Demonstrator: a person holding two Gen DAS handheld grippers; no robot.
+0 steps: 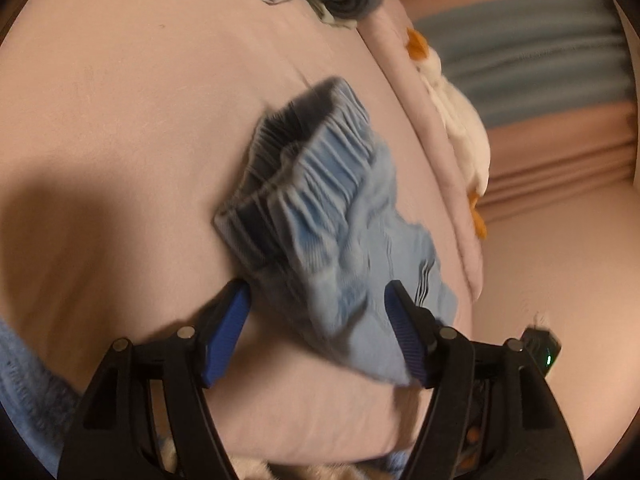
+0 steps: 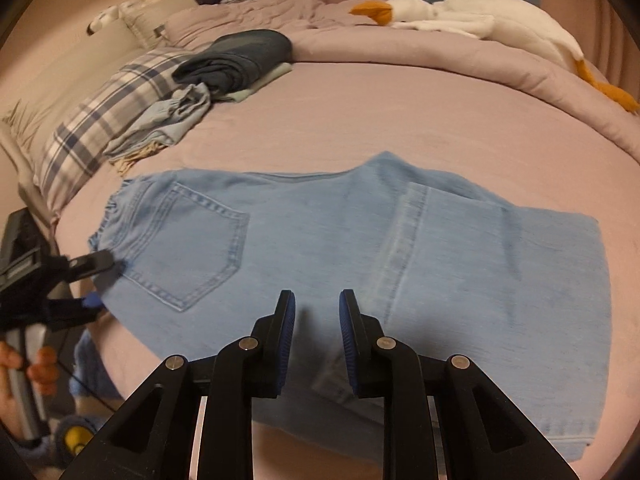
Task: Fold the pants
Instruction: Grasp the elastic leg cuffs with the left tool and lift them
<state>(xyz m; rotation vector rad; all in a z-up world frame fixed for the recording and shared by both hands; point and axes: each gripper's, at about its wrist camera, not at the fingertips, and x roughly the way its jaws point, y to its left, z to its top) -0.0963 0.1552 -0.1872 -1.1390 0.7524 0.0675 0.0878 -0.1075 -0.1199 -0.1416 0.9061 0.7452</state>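
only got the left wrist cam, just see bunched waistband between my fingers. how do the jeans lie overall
Observer: The light blue jeans lie flat on the bed, folded across, back pocket up.
Operator: where's the right gripper
Observer: The right gripper hovers open over the jeans' near edge, gripping nothing.
Operator: is my left gripper closed on it
Observer: The left gripper is open around the waistband end, not clamped.
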